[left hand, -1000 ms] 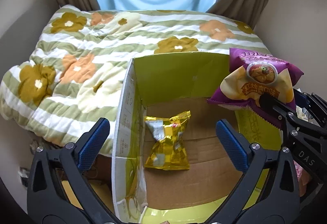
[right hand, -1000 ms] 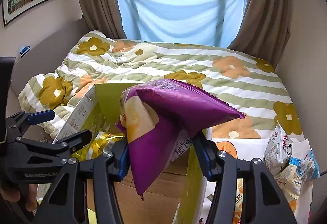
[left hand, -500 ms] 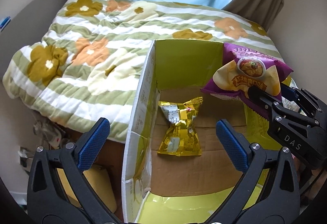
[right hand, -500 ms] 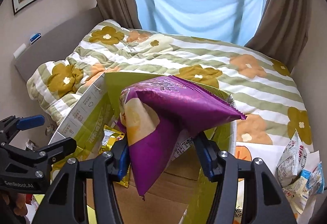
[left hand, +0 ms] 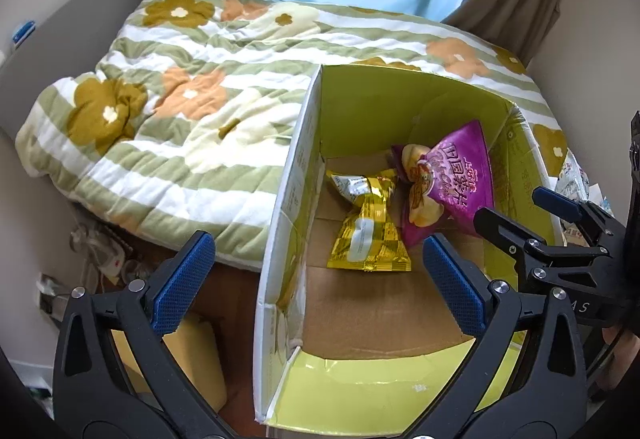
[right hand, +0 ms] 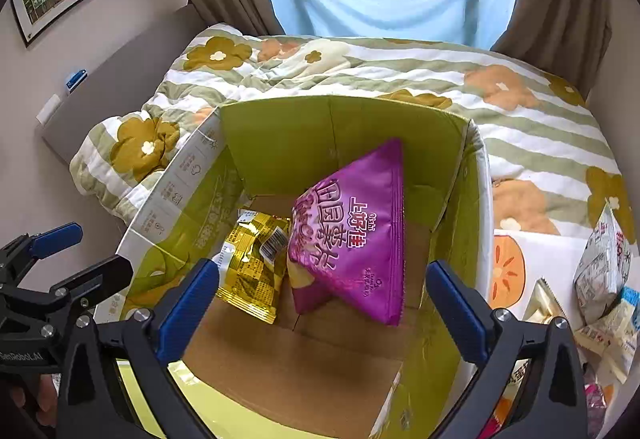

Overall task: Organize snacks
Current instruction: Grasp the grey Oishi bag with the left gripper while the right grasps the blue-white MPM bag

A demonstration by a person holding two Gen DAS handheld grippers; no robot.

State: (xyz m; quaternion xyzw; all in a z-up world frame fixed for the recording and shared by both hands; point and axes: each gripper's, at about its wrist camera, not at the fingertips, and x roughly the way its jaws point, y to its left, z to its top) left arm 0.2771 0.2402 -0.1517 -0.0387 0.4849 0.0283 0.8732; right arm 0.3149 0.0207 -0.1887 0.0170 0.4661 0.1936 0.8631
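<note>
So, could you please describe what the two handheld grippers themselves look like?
Both are black plastic scissor-style frames with silver bolts. The left gripper has blue pads with a fine dotted texture; the right gripper has matching blue pads. White lettering marks each body, only partly readable. No cables or sleeves show.

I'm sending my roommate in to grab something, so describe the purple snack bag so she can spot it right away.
Look at the open cardboard box with yellow-green inner walls, set against the flowered bedspread. Two bags lie inside it. The purple snack bag is the bigger, puffy one with white and pink lettering, leaning on the smaller gold packet to its left.
</note>
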